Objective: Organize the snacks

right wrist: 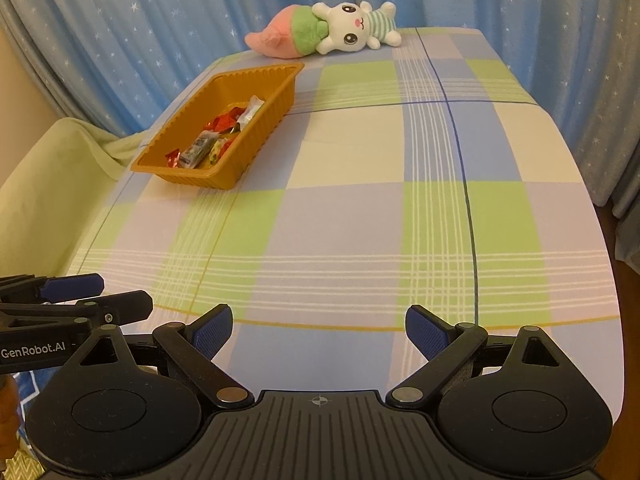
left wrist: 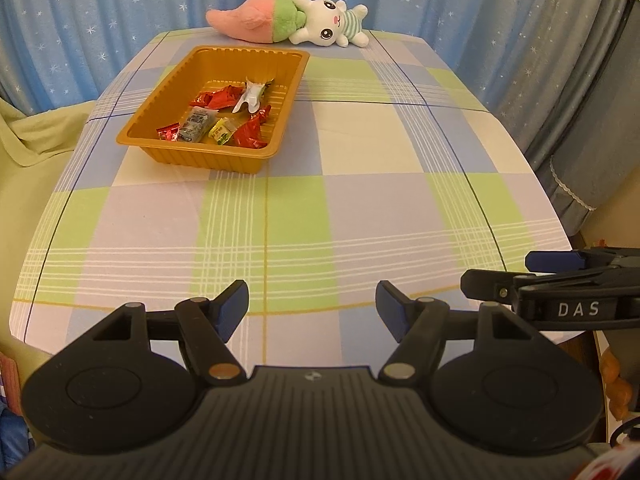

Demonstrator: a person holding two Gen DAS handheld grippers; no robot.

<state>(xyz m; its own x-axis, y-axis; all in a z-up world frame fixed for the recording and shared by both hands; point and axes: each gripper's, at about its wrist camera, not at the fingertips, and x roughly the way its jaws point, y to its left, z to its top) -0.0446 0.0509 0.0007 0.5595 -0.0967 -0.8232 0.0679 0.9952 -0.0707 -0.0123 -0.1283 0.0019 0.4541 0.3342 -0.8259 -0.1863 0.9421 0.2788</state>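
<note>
blue star-speckled curtains (left wrist: 120, 8) hang behind my counter (left wrist: 360, 200), which is covered with a checked cloth in green, lilac, blue and cream. toward its far left sits an orange tray (left wrist: 160, 112), and the snacks (left wrist: 224, 120) all lie inside it: red foil wrappers, a grey-blue packet, a small yellow-green one and a white wrapper, loosely heaped. i can see nothing wrapped lying loose on the cloth in either view, so i judge the gathering to be done, or very nearly. what might remain is tidying the pile, and nothing here tells me whether that is wanted. a plush rabbit (left wrist: 332, 24) with a pink and green tail lies at the far edge, just beyond the tray and apart from it.

my left claw (left wrist: 312, 310) hangs over the near edge of the counter, pads apart and nothing between them. my right claw (right wrist: 319, 332) is beside it, also spread wide and empty. both are well apart from the tray.

as for writing: the right claw's side reads "das" in the left view, and the left claw's side reads "genrobot.ai" in the right view. print on the snack wrappers is too small to read.
</note>
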